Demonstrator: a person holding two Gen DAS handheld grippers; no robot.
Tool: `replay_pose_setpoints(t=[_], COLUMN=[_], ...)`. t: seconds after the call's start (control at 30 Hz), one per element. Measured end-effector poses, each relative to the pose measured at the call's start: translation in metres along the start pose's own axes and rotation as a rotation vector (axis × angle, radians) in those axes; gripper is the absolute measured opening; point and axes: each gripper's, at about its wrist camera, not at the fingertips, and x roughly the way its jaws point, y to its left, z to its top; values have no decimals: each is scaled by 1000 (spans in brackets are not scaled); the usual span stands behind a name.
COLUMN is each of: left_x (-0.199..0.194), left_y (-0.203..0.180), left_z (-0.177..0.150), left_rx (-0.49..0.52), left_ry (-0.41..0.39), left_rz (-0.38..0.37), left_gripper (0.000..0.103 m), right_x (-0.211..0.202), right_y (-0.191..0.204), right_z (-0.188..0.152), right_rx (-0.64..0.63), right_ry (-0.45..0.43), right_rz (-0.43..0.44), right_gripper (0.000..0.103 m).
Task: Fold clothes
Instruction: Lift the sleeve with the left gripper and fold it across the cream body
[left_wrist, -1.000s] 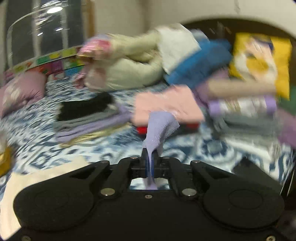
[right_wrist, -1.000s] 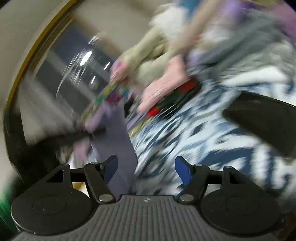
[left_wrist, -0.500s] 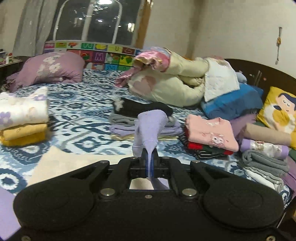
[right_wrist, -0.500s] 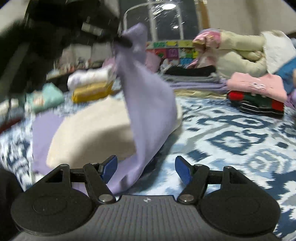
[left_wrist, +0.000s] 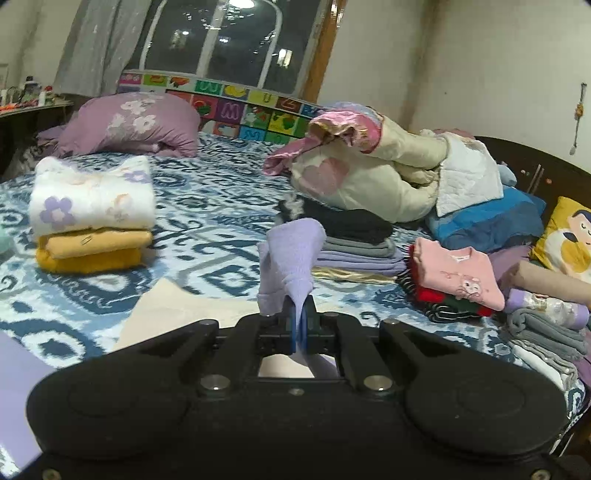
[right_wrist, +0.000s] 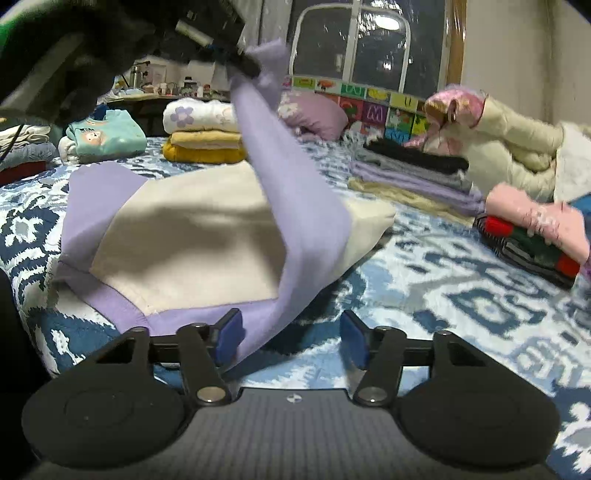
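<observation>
A cream and lilac garment (right_wrist: 192, 236) lies flat on the blue patterned bed (right_wrist: 461, 295). Its lilac sleeve (right_wrist: 295, 206) is lifted off the bed. My left gripper (left_wrist: 299, 325) is shut on the sleeve's cuff (left_wrist: 291, 254), and it shows high at the upper left in the right wrist view as the left gripper (right_wrist: 247, 66). My right gripper (right_wrist: 291, 339) is open low by the garment's near edge. The sleeve hangs down beside its left fingertip (right_wrist: 229, 332); whether cloth lies between the fingers is unclear.
Folded stacks ring the garment: white and yellow (left_wrist: 92, 221), black, grey and lilac (left_wrist: 354, 243), pink over red and dark (left_wrist: 454, 280), teal (right_wrist: 107, 138). Bunched cream bedding (left_wrist: 369, 173), a purple pillow (left_wrist: 133, 125) and a dark headboard (left_wrist: 535, 173) lie beyond.
Both views have swung from a blurred tilt to level and steadied. The left gripper has kept hold of the sleeve and raised it above the flat garment. The right gripper stays open.
</observation>
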Motion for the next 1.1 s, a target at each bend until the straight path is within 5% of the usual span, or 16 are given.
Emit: replay_pose_setpoints(t=[0.1,1.1], left_x=[-4,-17], left_y=[15,112], left_z=[-5,-62], left_rx=[-8,-103], left_ry=[-1,19], left_rz=[8,94], left_gripper=[2,2], right_x=[-1,-4], right_y=[4,42], right_z=[-1,-11], right_rx=[-37,-310], right_ry=[-7,-15], right_rz=[-3,-15], right_gripper=[43,38])
